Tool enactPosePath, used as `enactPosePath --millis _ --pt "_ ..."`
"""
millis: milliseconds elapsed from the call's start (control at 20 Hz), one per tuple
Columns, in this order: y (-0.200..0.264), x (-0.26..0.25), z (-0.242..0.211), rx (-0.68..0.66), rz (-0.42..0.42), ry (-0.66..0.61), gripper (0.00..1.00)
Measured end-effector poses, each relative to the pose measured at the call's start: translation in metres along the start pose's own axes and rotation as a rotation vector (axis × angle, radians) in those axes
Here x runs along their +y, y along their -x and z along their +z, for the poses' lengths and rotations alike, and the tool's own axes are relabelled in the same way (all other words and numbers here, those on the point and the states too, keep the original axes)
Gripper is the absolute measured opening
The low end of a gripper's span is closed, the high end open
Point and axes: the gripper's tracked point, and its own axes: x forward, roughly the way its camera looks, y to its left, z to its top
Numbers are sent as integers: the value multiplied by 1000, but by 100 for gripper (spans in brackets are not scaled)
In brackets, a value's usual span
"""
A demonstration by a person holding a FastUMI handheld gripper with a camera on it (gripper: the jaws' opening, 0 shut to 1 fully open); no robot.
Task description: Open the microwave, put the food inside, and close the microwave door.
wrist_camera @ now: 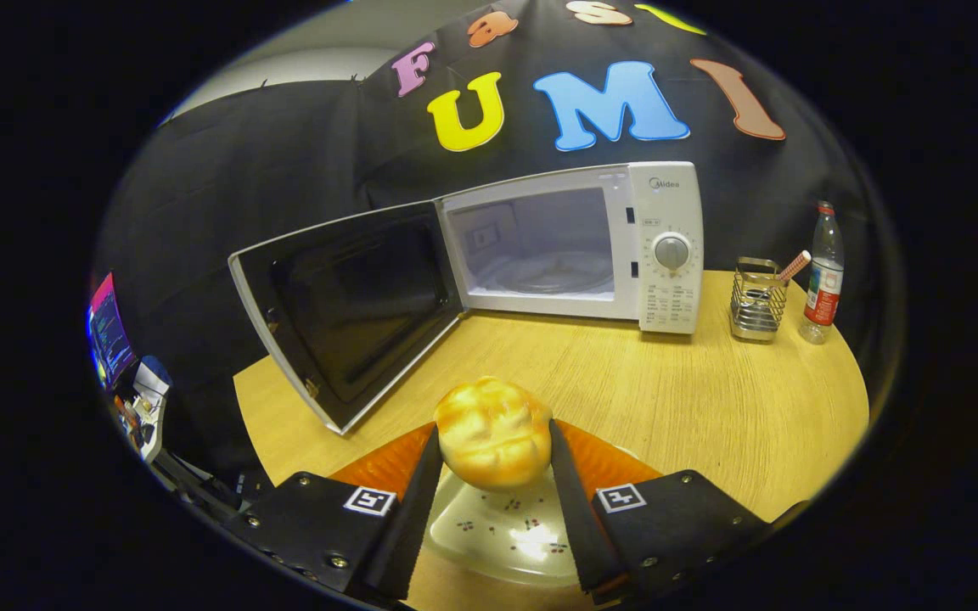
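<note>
Gripper [493,454] level over the desk [710,399], aimed at the microwave [574,246]; fingers clamped on the bun [493,433] above a plate [497,530]. Door [345,310] swung open leftward.

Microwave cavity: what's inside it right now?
Through the open door, the microwave holds a glass turntable with nothing on it. The bun sits outside, gripped between the gripper fingers, above a plate.
</note>
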Motion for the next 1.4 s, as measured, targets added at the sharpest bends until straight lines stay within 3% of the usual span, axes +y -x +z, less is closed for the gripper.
enactPosePath --millis 350,600,850,1050,1200,1400 --pt "-69 15 64 -78 -41 -17 71" --pt "-126 7 88 -105 -132 2 71" --pt "-179 0 106 -129 -193 -152 71" --pt "-216 -16 127 -217 -290 -256 71" --pt "-244 -21 147 -291 -317 -314 71" --pt "-283 -49 139 -281 -392 -423 71"
